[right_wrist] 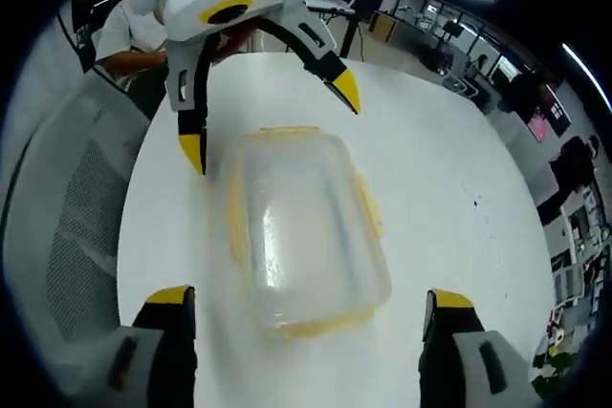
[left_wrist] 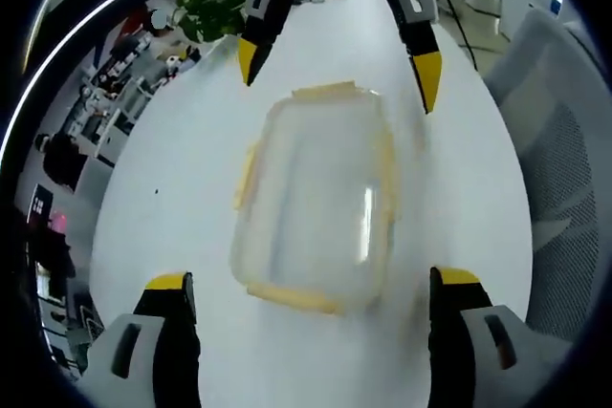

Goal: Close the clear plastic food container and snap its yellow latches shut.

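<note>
A: Where is the container (left_wrist: 316, 203) found?

B: It is set on the white counter (left_wrist: 182, 179), between the two claws. The left claw (left_wrist: 311, 308) and the right claw (right_wrist: 311, 317) are both held wide open, nothing gripped, one at each end of it.

A: How is it expected to handle?

B: It is judged light, stiff and slippery on the smooth counter, so it is best steadied at the rim and pressed on the yellow latches (right_wrist: 368, 205).

A: What is left unclear?

B: The picture is blurred; whether the lid (right_wrist: 296, 207) is fully seated, and which latches are snapped, cannot be told.
</note>
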The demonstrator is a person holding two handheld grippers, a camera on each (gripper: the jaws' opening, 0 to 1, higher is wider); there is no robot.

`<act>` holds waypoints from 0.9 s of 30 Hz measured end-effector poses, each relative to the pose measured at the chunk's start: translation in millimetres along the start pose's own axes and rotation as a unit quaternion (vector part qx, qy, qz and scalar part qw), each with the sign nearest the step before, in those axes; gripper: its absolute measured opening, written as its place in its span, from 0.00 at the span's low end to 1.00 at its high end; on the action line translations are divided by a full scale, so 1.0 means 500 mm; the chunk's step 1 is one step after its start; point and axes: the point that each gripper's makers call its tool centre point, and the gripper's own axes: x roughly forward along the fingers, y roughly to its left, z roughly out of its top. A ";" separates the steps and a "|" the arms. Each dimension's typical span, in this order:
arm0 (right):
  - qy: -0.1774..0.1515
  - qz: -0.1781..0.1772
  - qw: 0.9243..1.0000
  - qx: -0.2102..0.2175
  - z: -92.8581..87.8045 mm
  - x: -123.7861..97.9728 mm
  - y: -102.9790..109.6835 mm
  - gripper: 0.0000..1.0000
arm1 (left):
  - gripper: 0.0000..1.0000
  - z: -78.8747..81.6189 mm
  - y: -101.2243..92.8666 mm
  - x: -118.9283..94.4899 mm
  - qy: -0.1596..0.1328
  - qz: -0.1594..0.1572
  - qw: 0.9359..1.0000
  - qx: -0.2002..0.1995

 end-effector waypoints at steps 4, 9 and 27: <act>-0.015 -0.007 1.000 0.016 0.003 -0.010 0.006 0.99 | 0.99 0.000 -0.008 -0.012 -0.009 0.005 1.000 -0.017; -0.033 -0.018 0.999 0.039 0.008 -0.022 0.015 0.99 | 0.98 0.001 -0.019 -0.023 -0.019 0.010 0.999 -0.040; -0.089 -0.040 0.988 0.120 0.012 -0.041 0.058 0.98 | 0.98 -0.035 -0.080 -0.051 -0.041 0.023 0.993 -0.111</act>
